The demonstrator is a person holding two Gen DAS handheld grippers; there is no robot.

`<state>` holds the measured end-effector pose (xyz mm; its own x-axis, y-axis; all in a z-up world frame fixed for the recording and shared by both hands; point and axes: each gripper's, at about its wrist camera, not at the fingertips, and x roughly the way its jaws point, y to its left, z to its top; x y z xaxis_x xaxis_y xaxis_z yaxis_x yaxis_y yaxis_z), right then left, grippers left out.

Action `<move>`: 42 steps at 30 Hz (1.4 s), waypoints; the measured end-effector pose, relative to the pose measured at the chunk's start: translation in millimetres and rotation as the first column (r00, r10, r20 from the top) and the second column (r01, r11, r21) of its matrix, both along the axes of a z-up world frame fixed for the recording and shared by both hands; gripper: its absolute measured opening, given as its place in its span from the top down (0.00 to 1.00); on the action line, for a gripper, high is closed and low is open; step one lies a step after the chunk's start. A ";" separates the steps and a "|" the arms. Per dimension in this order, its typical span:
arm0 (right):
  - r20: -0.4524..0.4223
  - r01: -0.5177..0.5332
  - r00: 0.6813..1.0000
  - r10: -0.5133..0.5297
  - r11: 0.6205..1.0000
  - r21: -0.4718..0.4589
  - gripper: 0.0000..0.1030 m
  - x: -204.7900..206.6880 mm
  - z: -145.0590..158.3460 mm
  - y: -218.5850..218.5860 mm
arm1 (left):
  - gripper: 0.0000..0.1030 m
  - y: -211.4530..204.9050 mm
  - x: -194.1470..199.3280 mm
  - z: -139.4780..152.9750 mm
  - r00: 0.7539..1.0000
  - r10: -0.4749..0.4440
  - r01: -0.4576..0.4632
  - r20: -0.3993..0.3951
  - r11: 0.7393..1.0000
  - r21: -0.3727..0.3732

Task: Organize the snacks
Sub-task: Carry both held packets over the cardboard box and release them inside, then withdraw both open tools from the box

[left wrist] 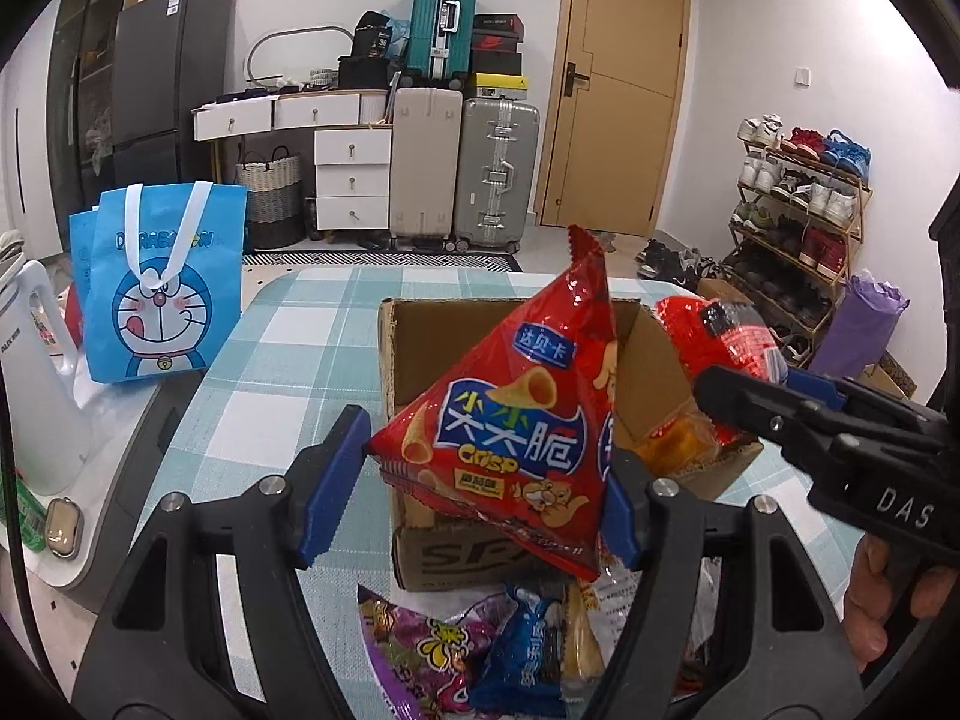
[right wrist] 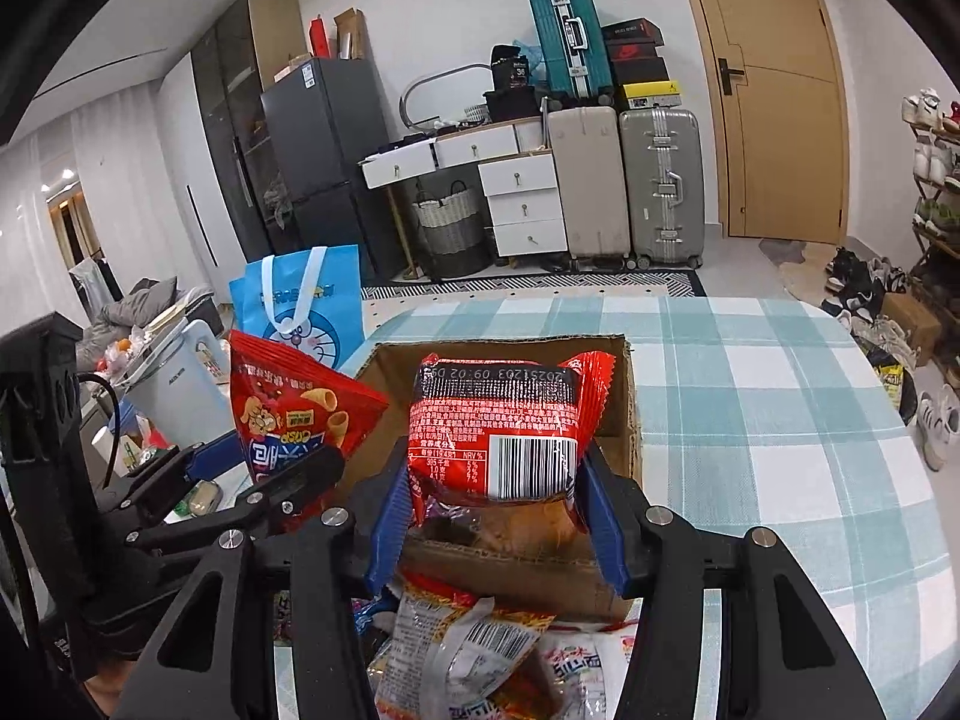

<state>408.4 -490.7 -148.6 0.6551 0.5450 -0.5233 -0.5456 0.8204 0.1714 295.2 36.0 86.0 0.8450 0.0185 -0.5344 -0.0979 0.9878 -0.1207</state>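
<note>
Loose snack packets (left wrist: 480, 648) lie heaped at the near edge of the desk (left wrist: 288, 330), directly beneath both claws. Left claw (left wrist: 468, 480) is clenched on a red triangular crisp bag (left wrist: 516, 420), its blue pads pressing the lower corners. Right claw (right wrist: 498, 510) is clenched on a red barcode-printed packet (right wrist: 510, 420), gripped across its lower half. Both bags hang over the open cardboard box (right wrist: 624, 414) near the desk's middle.

Handling judgement: the bags are light, air-filled and crinkly, with slick film. The contents are likely brittle, so moderate pressure is advised. Grip at a seam or corner, where the film is stiffest.

Checked cloth covers the desk, offering a soft, level surface. A blue cartoon tote (left wrist: 162, 282) stands at the far left edge. Beyond are suitcases (left wrist: 462, 168), a door (left wrist: 624, 84) and a shoe rack (left wrist: 804, 216).
</note>
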 end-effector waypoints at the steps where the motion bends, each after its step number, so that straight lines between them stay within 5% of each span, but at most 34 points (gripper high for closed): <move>1: -0.011 0.001 1.000 -0.002 1.000 -0.014 0.49 3.8 -2.3 2.3 | 0.35 1.0 6.2 -1.0 1.000 0.001 -0.001 -0.006 1.000 -0.009; 6: 0.012 -0.002 1.000 0.002 1.000 -0.007 0.17 -0.6 -2.4 -3.4 | 0.35 2.3 16.6 -9.8 0.999 0.009 -0.008 -0.047 1.000 0.009; 12: 0.032 -0.021 0.999 0.020 1.000 0.018 0.01 -27.5 -2.8 -30.4 | 0.18 0.9 -5.0 -13.0 0.999 -0.037 0.037 -0.008 0.999 0.023; 18: -0.022 -0.001 1.000 0.001 1.000 0.017 0.01 -44.2 -18.9 -54.0 | 0.01 -0.4 -20.8 -13.5 0.999 -0.029 0.030 -0.021 0.999 0.042; 42: -0.119 0.021 0.993 -0.025 0.999 -0.036 0.00 -67.0 -68.1 -82.0 | 0.01 -4.2 -104.4 -44.9 0.998 -0.043 0.043 -0.053 0.999 -0.002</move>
